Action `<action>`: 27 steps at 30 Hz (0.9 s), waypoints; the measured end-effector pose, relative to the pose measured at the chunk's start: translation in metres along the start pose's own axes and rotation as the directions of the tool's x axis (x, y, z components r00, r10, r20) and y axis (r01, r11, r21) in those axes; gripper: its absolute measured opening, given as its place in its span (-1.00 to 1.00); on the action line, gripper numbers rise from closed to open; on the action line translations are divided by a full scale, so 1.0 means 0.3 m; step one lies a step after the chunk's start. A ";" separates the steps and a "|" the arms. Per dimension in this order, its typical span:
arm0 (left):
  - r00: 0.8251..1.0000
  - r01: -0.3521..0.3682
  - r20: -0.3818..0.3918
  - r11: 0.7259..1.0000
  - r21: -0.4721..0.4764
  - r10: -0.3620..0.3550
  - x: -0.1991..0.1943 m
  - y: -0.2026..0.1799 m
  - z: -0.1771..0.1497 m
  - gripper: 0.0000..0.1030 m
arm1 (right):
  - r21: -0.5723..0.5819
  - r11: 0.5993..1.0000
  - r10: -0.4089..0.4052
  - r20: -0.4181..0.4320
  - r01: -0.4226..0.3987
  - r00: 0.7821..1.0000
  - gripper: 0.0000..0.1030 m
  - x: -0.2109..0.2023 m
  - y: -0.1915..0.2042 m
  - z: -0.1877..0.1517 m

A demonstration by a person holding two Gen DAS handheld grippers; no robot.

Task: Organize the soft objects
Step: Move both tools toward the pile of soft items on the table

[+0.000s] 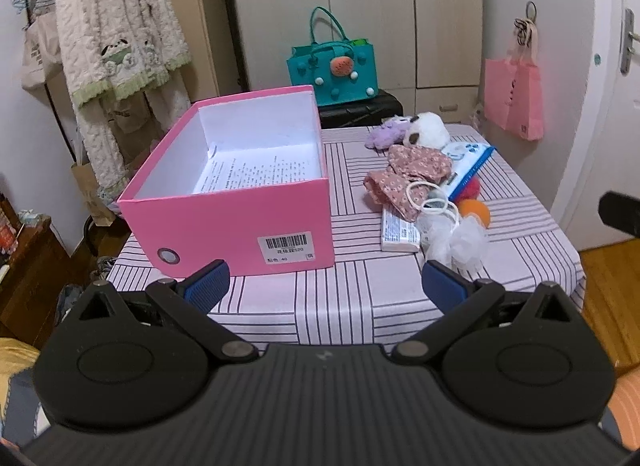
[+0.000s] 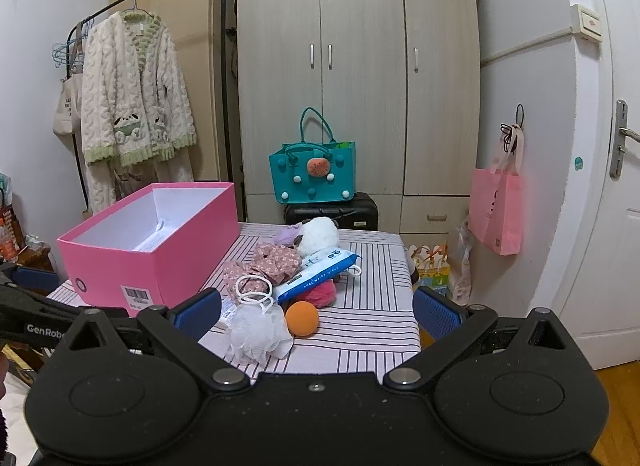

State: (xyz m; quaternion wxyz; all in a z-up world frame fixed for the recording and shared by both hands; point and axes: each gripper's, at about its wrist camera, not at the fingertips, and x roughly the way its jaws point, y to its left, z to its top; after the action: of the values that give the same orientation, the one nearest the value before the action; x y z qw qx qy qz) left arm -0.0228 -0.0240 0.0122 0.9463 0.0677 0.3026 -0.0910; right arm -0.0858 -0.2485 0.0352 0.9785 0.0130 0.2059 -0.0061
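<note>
Pink box [image 1: 232,221] holding only printed paper [image 1: 256,171], soft toys [image 2: 280,266] heaped beside it, both hand-held grippers [image 1: 324,286] [image 2: 316,310] spread, holding nothing.

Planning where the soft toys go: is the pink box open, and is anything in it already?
Open: the pink box has no lid on, and only a printed paper sheet lies on its white floor.

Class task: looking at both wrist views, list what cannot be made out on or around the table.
- Printed sheet in the open pink cardboard box: text too small, both views.
- Red fluffy item: mostly hidden by the blue-white wipes packet.
- Purple plush toy: partly hidden behind the white plush.
</note>
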 end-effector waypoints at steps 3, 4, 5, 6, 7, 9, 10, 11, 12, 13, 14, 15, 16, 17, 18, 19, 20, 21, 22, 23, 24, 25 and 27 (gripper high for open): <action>0.999 -0.003 0.033 1.000 -0.030 0.003 0.006 0.014 -0.016 1.00 | -0.003 1.000 0.012 0.012 -0.012 1.000 1.00 -0.001 0.002 -0.010; 0.999 -0.008 0.041 0.999 -0.041 0.010 0.009 0.019 -0.023 1.00 | -0.006 1.000 0.020 0.018 -0.020 1.000 1.00 -0.002 0.005 -0.017; 0.999 -0.013 0.048 0.999 -0.051 0.015 0.014 0.024 -0.030 1.00 | -0.009 1.000 0.026 0.022 -0.026 0.999 1.00 -0.002 0.007 -0.023; 0.998 -0.016 0.059 0.998 -0.062 0.020 0.018 0.031 -0.038 1.00 | -0.012 0.999 0.032 0.029 -0.031 0.999 1.00 -0.002 0.010 -0.030; 0.997 -0.019 0.068 0.997 -0.071 0.023 0.021 0.036 -0.043 1.00 | -0.016 0.999 0.034 0.037 -0.034 0.999 1.00 -0.002 0.013 -0.036; 0.995 -0.022 0.095 0.995 -0.093 0.031 0.023 0.049 -0.055 1.00 | -0.023 0.999 0.034 0.055 -0.033 0.998 1.00 -0.003 0.021 -0.046; 0.994 -0.022 0.108 0.995 -0.102 0.033 0.021 0.056 -0.060 1.00 | -0.022 0.999 0.032 0.058 -0.030 0.998 1.00 -0.002 0.023 -0.051; 0.992 -0.021 0.122 0.994 -0.109 0.034 0.018 0.061 -0.066 1.00 | -0.018 0.999 0.030 0.055 -0.029 0.998 1.00 0.000 0.026 -0.054; 0.989 -0.020 0.142 0.993 -0.114 0.036 0.014 0.067 -0.072 1.00 | -0.014 0.999 0.032 0.051 -0.031 0.998 1.00 0.001 0.028 -0.057; 0.986 -0.024 0.163 0.993 -0.115 0.042 0.010 0.071 -0.079 1.00 | -0.009 0.999 0.039 0.049 -0.039 0.998 1.00 0.002 0.029 -0.062; 0.982 -0.032 0.180 0.993 -0.112 0.052 0.006 0.070 -0.084 1.00 | -0.006 0.999 0.045 0.050 -0.045 0.998 1.00 0.002 0.029 -0.068; 0.979 -0.043 0.195 0.994 -0.105 0.063 0.004 0.069 -0.088 1.00 | -0.006 0.999 0.050 0.050 -0.049 0.998 1.00 0.003 0.032 -0.074; 0.976 -0.058 0.202 0.994 -0.094 0.076 0.005 0.065 -0.090 1.00 | -0.009 0.999 0.049 0.052 -0.049 0.997 1.00 0.006 0.035 -0.079; 0.975 -0.071 0.204 0.994 -0.082 0.086 0.006 0.060 -0.092 1.00 | -0.014 0.999 0.046 0.053 -0.045 0.998 1.00 0.007 0.037 -0.086; 0.975 -0.075 0.204 0.994 -0.075 0.089 0.008 0.057 -0.093 1.00 | -0.021 0.999 0.040 0.056 -0.038 0.998 1.00 0.008 0.042 -0.091; 0.975 -0.076 0.203 0.995 -0.069 0.089 0.009 0.054 -0.095 1.00 | -0.031 0.999 0.033 0.060 -0.031 0.998 1.00 0.010 0.047 -0.096; 0.976 -0.073 0.201 0.995 -0.065 0.085 0.011 0.052 -0.097 1.00 | -0.037 0.999 0.030 0.063 -0.027 0.998 1.00 0.010 0.050 -0.100; 0.977 -0.069 0.198 0.996 -0.063 0.080 0.013 0.051 -0.098 1.00 | -0.043 0.999 0.028 0.065 -0.025 0.997 1.00 0.011 0.052 -0.104; 0.978 -0.066 0.195 0.996 -0.061 0.077 0.015 0.050 -0.100 1.00 | -0.048 0.999 0.028 0.066 -0.025 0.997 1.00 0.010 0.054 -0.107; 0.979 -0.066 0.191 0.996 -0.059 0.076 0.017 0.049 -0.101 1.00 | -0.051 0.998 0.030 0.066 -0.027 0.997 1.00 0.010 0.055 -0.110; 0.980 -0.066 0.186 0.996 -0.056 0.075 0.021 0.048 -0.100 1.00 | -0.053 0.998 0.033 0.067 -0.029 0.997 1.00 0.008 0.056 -0.112; 0.981 -0.066 0.181 0.996 -0.053 0.075 0.022 0.047 -0.102 1.00 | -0.055 0.998 0.034 0.068 -0.030 0.997 1.00 0.008 0.056 -0.114; 0.983 -0.057 0.171 0.997 -0.051 0.065 0.025 0.044 -0.104 1.00 | -0.057 0.998 0.034 0.071 -0.030 0.997 1.00 0.006 0.055 -0.116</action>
State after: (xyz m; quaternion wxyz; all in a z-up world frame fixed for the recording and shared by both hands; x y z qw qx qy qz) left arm -0.0316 -0.0064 -0.0164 0.9727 0.0472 0.2191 -0.0607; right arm -0.0979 -0.2309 0.0029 0.9852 -0.0114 0.1702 0.0148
